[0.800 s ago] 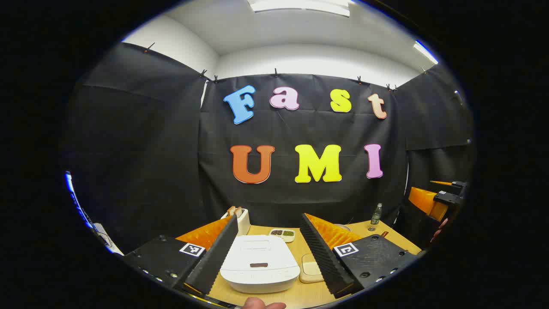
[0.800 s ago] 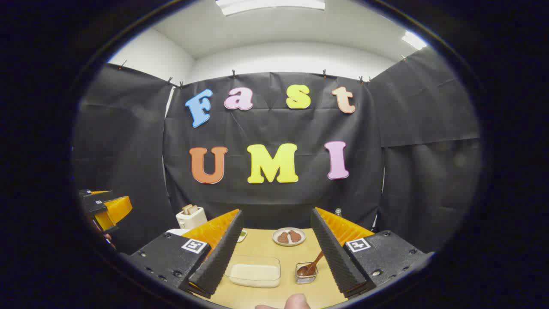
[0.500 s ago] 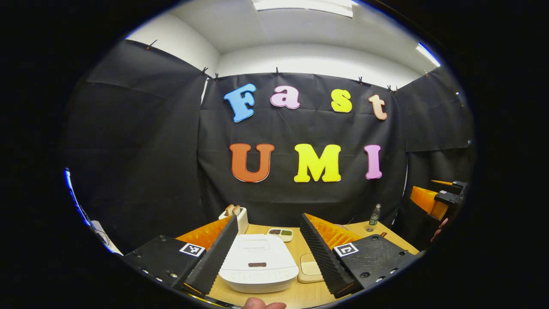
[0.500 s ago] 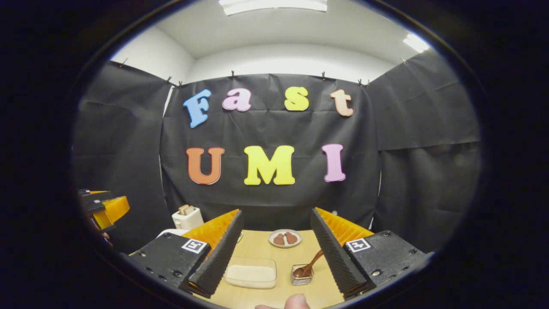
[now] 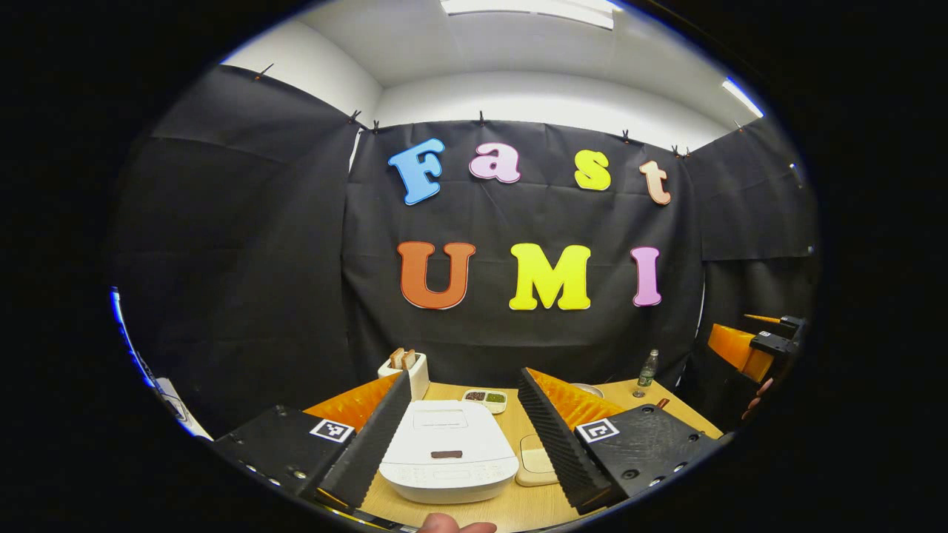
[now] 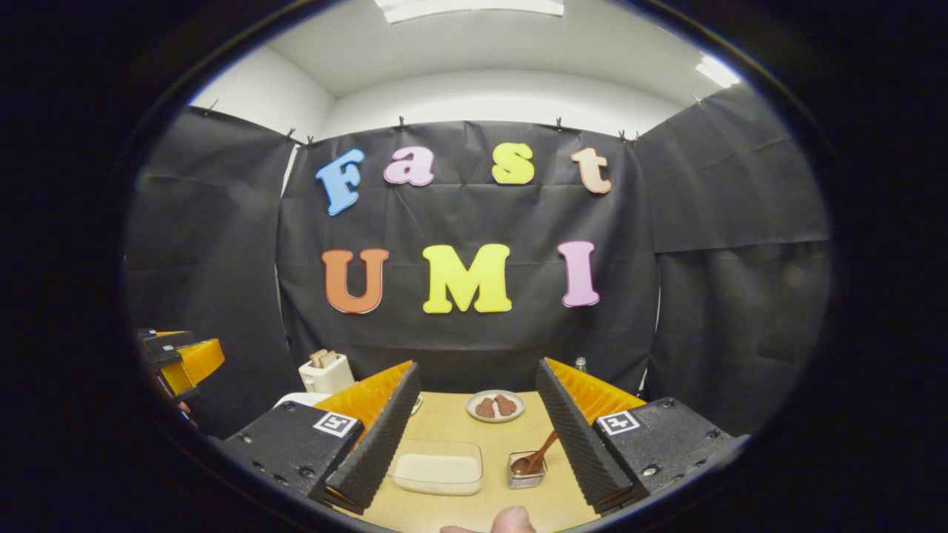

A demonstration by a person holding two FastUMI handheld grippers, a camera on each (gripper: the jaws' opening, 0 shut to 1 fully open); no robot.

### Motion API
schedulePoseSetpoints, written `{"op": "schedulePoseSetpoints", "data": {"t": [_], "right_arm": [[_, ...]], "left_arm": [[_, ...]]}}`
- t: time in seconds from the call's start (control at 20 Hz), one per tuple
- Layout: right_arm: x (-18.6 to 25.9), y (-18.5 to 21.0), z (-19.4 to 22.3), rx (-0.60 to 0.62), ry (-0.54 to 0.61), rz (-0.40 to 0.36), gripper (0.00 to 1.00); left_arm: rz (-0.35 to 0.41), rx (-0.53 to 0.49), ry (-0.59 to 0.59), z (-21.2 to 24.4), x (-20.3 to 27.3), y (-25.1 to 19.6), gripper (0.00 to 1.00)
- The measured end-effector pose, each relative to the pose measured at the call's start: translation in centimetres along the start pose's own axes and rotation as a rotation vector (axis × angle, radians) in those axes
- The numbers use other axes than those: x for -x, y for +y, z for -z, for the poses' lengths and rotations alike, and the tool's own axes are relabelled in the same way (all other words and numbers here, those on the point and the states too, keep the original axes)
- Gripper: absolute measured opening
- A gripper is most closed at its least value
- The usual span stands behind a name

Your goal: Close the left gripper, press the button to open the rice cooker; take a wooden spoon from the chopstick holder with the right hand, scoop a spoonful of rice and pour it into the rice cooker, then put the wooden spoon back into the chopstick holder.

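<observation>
Fingers spread wide on your left gripper [image 5: 463, 437], rice cooker [image 5: 447, 450] between them, lid down. Close them fully first, then press its dark button [image 5: 446, 454] squarely. Right gripper [image 6: 478, 437] is equally spread; wooden spoon [image 6: 539, 454] sits just inside its right finger.
</observation>
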State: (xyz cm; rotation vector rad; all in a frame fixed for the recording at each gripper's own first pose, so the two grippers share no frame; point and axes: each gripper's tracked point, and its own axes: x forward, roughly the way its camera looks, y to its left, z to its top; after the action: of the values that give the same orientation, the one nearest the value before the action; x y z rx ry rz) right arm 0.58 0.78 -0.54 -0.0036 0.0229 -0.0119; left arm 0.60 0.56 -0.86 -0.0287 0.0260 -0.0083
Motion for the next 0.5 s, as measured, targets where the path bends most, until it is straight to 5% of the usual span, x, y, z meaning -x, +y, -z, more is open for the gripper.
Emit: {"op": "schedulePoseSetpoints", "data": {"t": [0.5], "right_arm": [[-0.51, -0.79, 0.36, 0.000, 0.011, 0.012, 0.99]], "left_arm": [[0.017, 0.011, 0.028, 0.52, -0.56, -0.42, 0.94]]}}
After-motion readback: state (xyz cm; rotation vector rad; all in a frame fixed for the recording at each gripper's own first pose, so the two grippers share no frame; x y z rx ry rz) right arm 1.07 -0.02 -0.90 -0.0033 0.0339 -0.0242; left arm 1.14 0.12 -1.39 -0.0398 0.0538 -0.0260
